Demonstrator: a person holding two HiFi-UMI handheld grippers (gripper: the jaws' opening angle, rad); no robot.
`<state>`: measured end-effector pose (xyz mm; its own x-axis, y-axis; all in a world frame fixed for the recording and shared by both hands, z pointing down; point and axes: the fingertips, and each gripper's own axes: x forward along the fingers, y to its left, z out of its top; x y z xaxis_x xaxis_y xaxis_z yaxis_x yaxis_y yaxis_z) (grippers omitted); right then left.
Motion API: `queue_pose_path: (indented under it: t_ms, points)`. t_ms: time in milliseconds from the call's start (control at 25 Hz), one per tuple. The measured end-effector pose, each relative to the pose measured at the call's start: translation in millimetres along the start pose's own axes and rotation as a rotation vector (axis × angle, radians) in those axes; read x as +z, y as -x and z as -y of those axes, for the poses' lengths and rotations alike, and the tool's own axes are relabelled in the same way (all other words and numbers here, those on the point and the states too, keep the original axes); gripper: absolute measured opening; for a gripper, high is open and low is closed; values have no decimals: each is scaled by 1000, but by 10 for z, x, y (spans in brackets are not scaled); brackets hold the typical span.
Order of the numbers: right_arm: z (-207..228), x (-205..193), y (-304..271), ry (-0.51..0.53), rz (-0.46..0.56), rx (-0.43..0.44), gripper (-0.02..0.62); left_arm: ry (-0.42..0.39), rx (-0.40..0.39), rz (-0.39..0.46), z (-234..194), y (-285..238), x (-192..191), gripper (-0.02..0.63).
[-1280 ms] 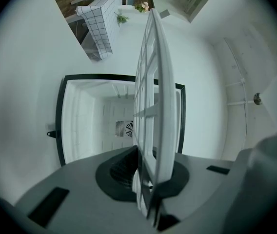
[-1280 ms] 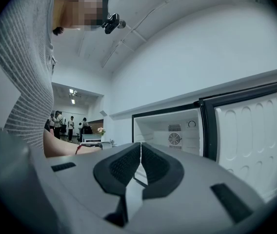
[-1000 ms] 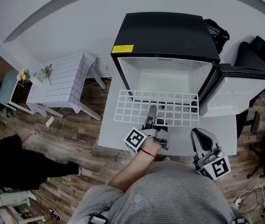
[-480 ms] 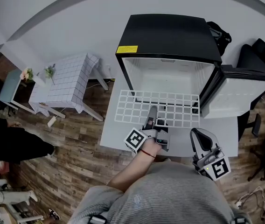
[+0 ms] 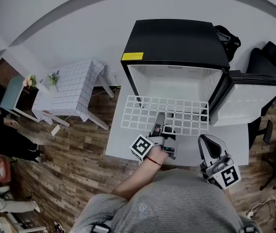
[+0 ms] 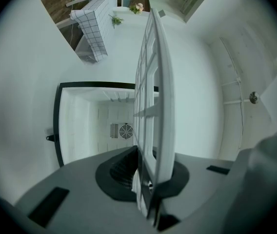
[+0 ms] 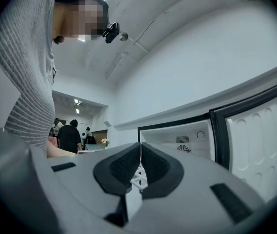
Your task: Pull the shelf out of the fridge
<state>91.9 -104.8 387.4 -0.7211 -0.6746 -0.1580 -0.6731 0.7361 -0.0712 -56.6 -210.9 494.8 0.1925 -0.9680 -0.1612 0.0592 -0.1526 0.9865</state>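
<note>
No change on the shelf (image 5: pixel 164 114): it still stretches out over the counter (image 5: pixel 123 144), back edge at the mouth of the open fridge (image 5: pixel 177 38). The left gripper (image 5: pixel 159 120) pinches its front edge in narrow fingers. The right gripper (image 7: pixel 140 169) hovers beside, fingers pressed together, holding nothing. The door (image 5: pixel 242 101) stands wide to the right.

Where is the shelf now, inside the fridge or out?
Out, or nearly: the shelf lies flat before the fridge, far edge at its mouth, near edge in the left claw.
</note>
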Motion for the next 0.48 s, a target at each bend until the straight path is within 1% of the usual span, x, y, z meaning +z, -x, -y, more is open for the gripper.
queue_pose_path:
  t_ms: [120,280,480]
  points:
    - [-23,-22,-7,2,-16,10,12,-14,10,2,-45,14,26,32]
    - [-43,-28,-19,10,-18,14,12,15,-6,0,4,-7,7,32]
    - [-41,-24,-13,24,-26,14,12,3,4,-3,-27,3,17,32]
